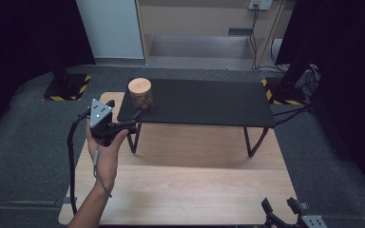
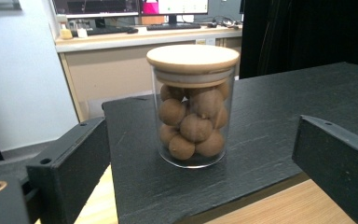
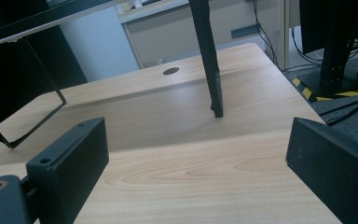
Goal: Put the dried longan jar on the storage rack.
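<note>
High view: a glass jar (image 1: 140, 94) with a wooden lid stands at the left end of a black raised shelf (image 1: 204, 102) on the wooden counter (image 1: 180, 190). The left gripper (image 1: 132, 119) faces it, seemingly lining up a grasp.

Left gripper view: jaws apart, jar (image 2: 193, 106) centred between them, untouched.

Right gripper view: jaws apart over bare counter (image 3: 177, 158), idle; office desks behind.

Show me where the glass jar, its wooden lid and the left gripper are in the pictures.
glass jar (image 2: 193, 128), left gripper view, on its clear wall over the brown balls.
wooden lid (image 2: 192, 58), left gripper view, on its flat top.
left gripper (image 1: 132, 119), high view, between its fingertips, beside the black shelf's corner.
</note>
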{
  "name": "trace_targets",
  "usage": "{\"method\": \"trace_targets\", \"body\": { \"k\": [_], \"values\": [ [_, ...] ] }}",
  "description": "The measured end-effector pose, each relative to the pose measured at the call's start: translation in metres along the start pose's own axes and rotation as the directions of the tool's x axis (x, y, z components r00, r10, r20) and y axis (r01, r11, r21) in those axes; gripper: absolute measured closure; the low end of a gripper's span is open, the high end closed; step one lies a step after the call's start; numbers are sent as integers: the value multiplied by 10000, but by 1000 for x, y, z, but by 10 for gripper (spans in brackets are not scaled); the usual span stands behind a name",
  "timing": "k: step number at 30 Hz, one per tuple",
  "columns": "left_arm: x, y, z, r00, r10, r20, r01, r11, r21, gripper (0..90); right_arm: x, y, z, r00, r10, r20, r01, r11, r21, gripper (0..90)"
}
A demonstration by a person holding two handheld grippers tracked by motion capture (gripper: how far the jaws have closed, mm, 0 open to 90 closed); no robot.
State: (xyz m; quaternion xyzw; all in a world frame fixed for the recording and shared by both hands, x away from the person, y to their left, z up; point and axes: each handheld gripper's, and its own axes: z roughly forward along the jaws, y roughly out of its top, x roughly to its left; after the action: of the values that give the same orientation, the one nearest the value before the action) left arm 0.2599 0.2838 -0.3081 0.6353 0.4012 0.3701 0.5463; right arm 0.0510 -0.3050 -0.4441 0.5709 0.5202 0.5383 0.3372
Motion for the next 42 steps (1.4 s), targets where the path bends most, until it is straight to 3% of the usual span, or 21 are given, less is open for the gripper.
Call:
{"method": "trace_targets", "body": {
  "k": [7,9,12,18,28,33,38,42],
  "values": [
    [-7,1,-14,9998,27,173,-24,9999,-162,30,1,1,3,9999,-50,-105,50,10000,-15,57],
    [-9,-3,-18,9999,-125,62,127,9994,-333,36,2,1,4,9999,-54,-125,54,10000,2,57],
    [-6,-9,-22,9992,-404,72,405,9989,-225,34,2,1,4,9999,-62,-142,62,10000,1,57],
    [-11,-25,-35,9989,-378,-272,373,9991,-183,34,2,0,6,9998,-66,-185,68,10000,58,56],
    [-11,-53,-59,9953,-918,-315,914,9957,-147,34,3,5,11,9989,-364,-294,366,9993,59,55],
    [-19,-67,-72,9949,-929,-404,933,9956,64,33,4,7,15,9985,-401,-378,402,9992,33,55],
    [-28,-79,-86,9960,-666,-602,685,9972,291,33,5,7,16,9983,-419,-408,422,9991,62,55],
    [-31,-90,-98,9947,-821,-625,849,9954,439,33,4,6,17,9984,-388,-412,393,9992,103,54]
  ]
}}
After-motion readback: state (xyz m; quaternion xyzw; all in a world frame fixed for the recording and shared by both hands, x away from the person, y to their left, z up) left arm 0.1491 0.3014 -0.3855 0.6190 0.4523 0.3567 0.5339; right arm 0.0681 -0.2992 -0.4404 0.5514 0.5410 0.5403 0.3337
